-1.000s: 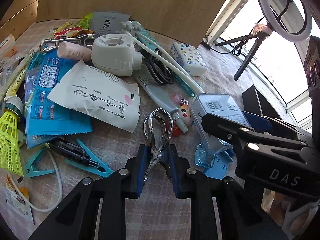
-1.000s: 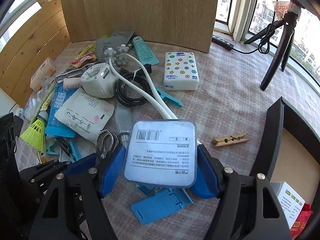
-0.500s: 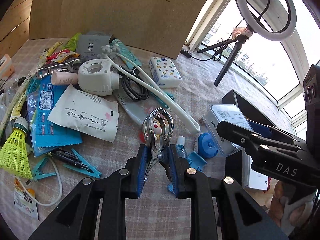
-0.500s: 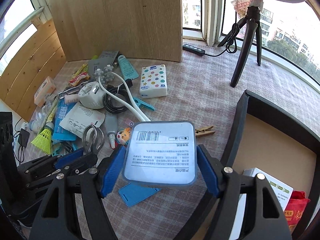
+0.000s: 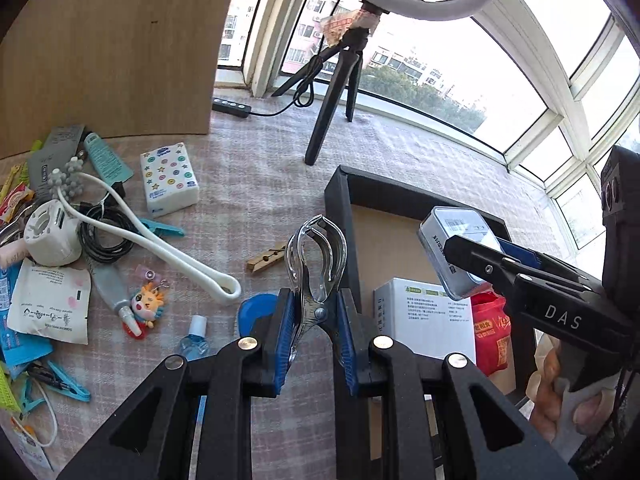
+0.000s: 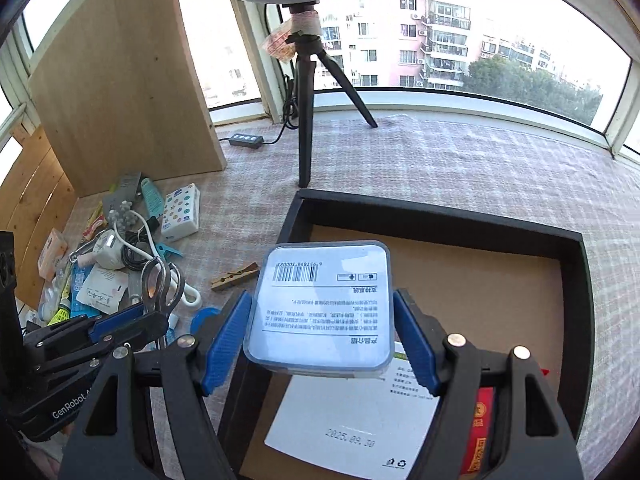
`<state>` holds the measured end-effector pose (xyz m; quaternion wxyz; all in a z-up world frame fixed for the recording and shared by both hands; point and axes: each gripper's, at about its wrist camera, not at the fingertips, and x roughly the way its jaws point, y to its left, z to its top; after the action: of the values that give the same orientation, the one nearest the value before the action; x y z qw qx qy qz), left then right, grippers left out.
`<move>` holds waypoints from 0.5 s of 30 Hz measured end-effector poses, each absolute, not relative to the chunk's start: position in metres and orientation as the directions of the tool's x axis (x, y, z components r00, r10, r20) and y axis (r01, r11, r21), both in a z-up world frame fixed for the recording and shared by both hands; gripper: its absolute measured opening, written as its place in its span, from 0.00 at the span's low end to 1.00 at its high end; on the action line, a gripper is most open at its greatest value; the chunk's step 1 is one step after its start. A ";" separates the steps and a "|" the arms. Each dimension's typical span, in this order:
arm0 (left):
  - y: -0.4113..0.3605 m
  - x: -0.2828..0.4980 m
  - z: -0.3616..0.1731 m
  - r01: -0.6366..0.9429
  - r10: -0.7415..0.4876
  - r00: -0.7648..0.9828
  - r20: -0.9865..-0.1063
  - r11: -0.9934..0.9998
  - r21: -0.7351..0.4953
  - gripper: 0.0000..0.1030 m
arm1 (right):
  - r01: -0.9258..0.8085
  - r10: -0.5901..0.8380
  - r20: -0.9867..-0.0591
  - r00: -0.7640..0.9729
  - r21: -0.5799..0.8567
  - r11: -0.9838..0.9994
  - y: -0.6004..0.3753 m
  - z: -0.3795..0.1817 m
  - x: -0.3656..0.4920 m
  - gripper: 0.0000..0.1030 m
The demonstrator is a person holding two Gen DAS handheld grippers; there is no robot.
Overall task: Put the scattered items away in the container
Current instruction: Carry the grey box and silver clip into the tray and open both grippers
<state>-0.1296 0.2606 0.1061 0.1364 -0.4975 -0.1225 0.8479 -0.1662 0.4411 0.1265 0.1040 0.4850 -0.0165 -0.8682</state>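
My left gripper (image 5: 316, 316) is shut on a clear plastic clamp (image 5: 318, 256) with a metal spring, held above the left wall of the black container (image 5: 340, 200). My right gripper (image 6: 322, 340) is shut on a clear flat box with a barcode label (image 6: 324, 304), held over the container's near left part (image 6: 296, 216). The box also shows in the left wrist view (image 5: 460, 240). A white carton (image 5: 424, 316) and a red packet (image 5: 492, 328) lie inside the container.
A pile of scattered items lies left: tissue pack (image 5: 168, 178), white adapter (image 5: 50, 232), white cable (image 5: 160, 244), wooden clothespin (image 5: 266, 258), blue clip (image 5: 160, 230), small bottle (image 5: 194, 338). A tripod (image 5: 336, 92) stands behind the container, a wooden board (image 5: 120, 40) at the back left.
Both grippers have lifted and swung right from over the pile to the container, carrying the clamp and the box. The container's inside has come into view.
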 end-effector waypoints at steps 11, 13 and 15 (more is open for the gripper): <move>0.361 -0.168 0.119 -0.286 0.396 -0.427 -0.813 -0.912 -0.295 0.20 | -0.054 -0.056 -0.844 -0.533 0.100 -0.994 0.551 0.121 -0.172 0.68; 0.372 -0.173 0.120 -0.306 0.406 -0.422 -0.811 -0.906 -0.294 0.20 | -0.072 -0.042 -0.847 -0.529 0.094 -0.993 0.559 0.119 -0.172 0.68; 0.381 -0.173 0.124 -0.320 0.410 -0.427 -0.806 -0.902 -0.290 0.25 | -0.085 -0.031 -0.853 -0.521 0.088 -0.992 0.565 0.116 -0.173 0.69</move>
<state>-0.1733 0.3808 0.1238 0.2164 -0.4897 -0.0461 0.8433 -0.1731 0.5653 0.1163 -0.0157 0.4890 -0.0593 -0.8701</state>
